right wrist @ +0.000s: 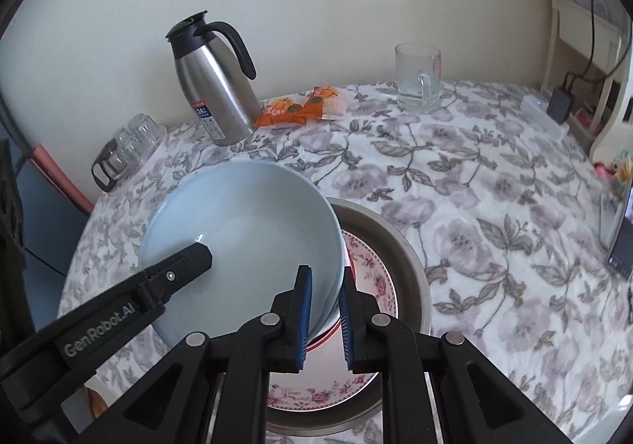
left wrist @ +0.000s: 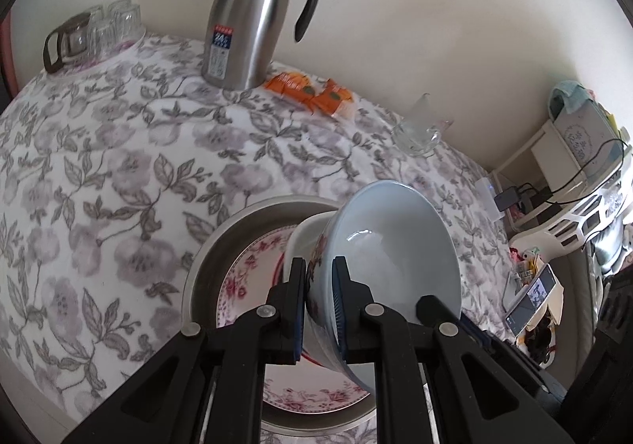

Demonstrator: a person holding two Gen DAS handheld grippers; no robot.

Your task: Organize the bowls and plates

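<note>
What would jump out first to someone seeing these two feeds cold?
The pale blue bowl, tilted and pinched at opposite rims by the left claw and right claw, held over a floral plate that lies in a metal basin. Behind it, a steel thermos jug stands by the wall next to orange snack packets, on a flowered tablecloth.
</note>
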